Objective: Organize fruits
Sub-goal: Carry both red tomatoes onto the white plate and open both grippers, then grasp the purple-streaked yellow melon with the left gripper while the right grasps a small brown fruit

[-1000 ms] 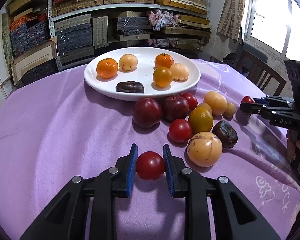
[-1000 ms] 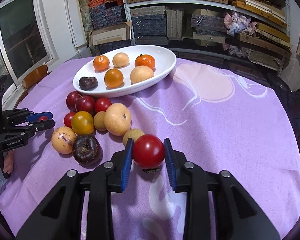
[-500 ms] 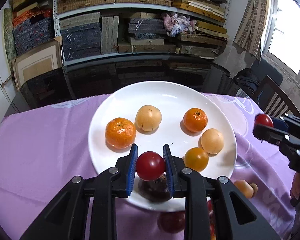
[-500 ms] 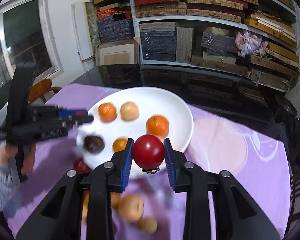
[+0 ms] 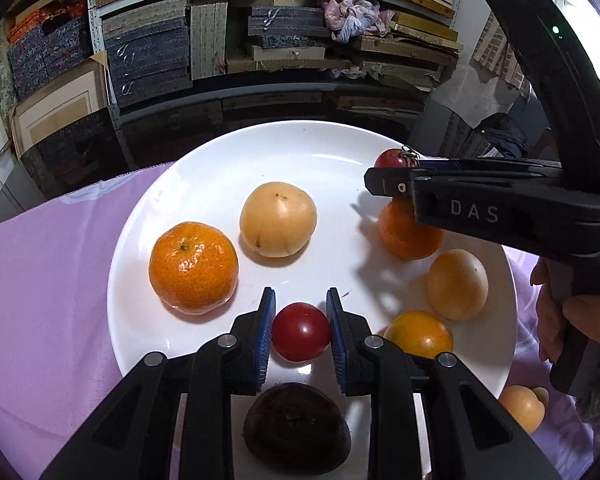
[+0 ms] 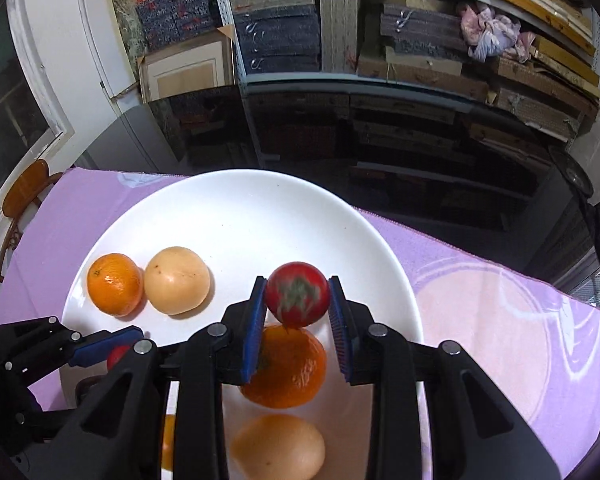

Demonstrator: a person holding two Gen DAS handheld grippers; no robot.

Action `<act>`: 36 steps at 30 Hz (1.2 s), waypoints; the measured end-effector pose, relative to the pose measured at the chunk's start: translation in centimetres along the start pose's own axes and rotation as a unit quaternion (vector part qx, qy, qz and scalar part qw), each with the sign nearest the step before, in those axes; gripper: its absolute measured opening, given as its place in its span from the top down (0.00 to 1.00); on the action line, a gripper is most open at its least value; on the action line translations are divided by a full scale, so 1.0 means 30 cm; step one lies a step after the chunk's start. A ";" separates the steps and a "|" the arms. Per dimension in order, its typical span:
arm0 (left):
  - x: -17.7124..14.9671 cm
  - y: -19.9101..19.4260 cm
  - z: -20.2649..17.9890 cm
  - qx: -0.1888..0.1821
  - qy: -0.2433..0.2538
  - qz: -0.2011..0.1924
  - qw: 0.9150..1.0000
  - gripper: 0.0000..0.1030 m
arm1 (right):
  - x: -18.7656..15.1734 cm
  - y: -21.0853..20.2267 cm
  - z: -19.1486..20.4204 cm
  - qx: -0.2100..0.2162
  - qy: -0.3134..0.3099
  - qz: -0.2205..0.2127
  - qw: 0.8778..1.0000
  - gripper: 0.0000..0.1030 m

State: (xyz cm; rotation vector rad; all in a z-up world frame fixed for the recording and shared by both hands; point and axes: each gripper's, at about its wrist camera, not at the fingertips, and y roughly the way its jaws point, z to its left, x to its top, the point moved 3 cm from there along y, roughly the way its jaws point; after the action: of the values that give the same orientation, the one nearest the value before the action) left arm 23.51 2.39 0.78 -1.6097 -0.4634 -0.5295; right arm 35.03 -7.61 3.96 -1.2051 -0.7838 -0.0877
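Observation:
My left gripper (image 5: 301, 330) is shut on a small red tomato (image 5: 301, 332) just above the near part of the white plate (image 5: 220, 184). My right gripper (image 6: 298, 320) is shut on a larger red tomato (image 6: 297, 294), its green stem turned toward the camera, over the plate (image 6: 240, 200) and above a mandarin (image 6: 286, 366). In the left wrist view the right gripper (image 5: 396, 178) reaches in from the right with its tomato (image 5: 392, 159). The plate holds mandarins (image 5: 193, 267), pale yellow fruits (image 5: 278, 219), an orange tomato (image 5: 419, 334) and a dark fruit (image 5: 296, 428).
The plate rests on a purple tablecloth (image 5: 40, 280). A pale fruit (image 5: 522, 408) lies on the cloth off the plate's right rim. Shelves of boxes (image 5: 260, 40) stand behind the table. A wooden chair (image 6: 20, 196) is at the far left.
Both grippers have carried their tomatoes from above the table in over the plate and lower. The right tomato has rolled in the jaws so its stem faces the camera.

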 end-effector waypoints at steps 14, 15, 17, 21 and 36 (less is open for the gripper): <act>-0.022 -0.184 0.065 -0.008 -0.041 -0.040 0.998 0.57 | -0.084 -0.353 -0.028 0.035 0.006 -0.109 0.993 0.46; -0.037 -0.228 0.070 -0.009 -0.044 -0.049 0.998 0.56 | -0.117 -0.400 -0.032 0.035 0.003 -0.122 0.992 0.41; -0.083 -0.300 0.069 -0.007 -0.046 -0.062 0.997 0.51 | -0.229 -0.511 -0.038 0.038 0.001 -0.155 0.987 0.23; -0.209 -0.387 0.018 0.004 -0.036 -0.070 0.997 0.39 | -0.463 -0.641 -0.050 0.045 0.003 -0.178 0.983 0.12; -0.462 -0.361 -0.332 0.040 0.065 -0.075 0.994 0.29 | -0.667 -0.691 -0.157 0.056 0.055 -0.206 0.975 0.04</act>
State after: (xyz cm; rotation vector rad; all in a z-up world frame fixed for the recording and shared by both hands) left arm 5.30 -6.27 2.15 -1.4619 -0.5038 -0.7164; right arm 13.12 -26.42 8.25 -0.9095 -0.9197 -0.4423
